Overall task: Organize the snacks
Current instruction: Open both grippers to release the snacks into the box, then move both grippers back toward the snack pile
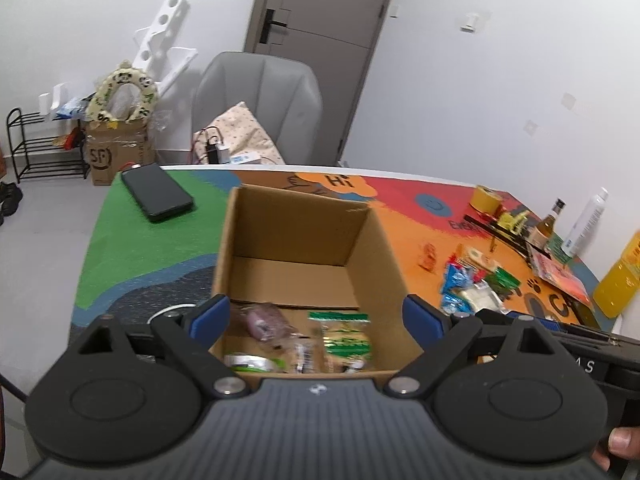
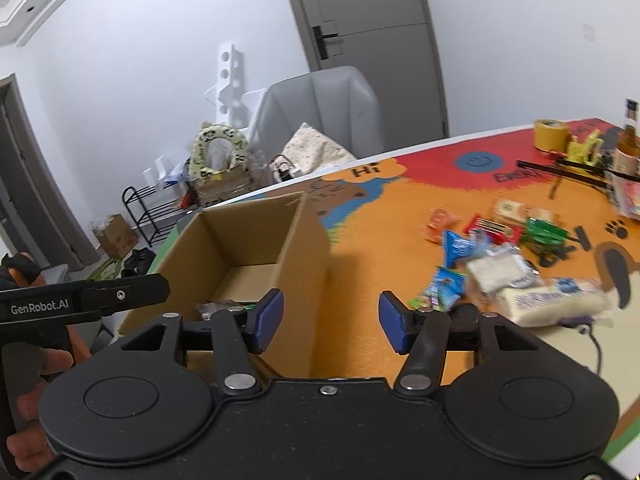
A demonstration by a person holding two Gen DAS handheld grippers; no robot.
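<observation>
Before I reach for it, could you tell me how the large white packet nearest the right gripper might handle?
The large white packet looks soft and pillowy, so it probably sags when pinched. Its glossy wrapper may slip. It looks light, likely sliding rather than rolling when pushed.

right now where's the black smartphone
In the left wrist view the black smartphone lies flat on the green patch of the table mat, left of the open cardboard box, near the far edge.
</observation>
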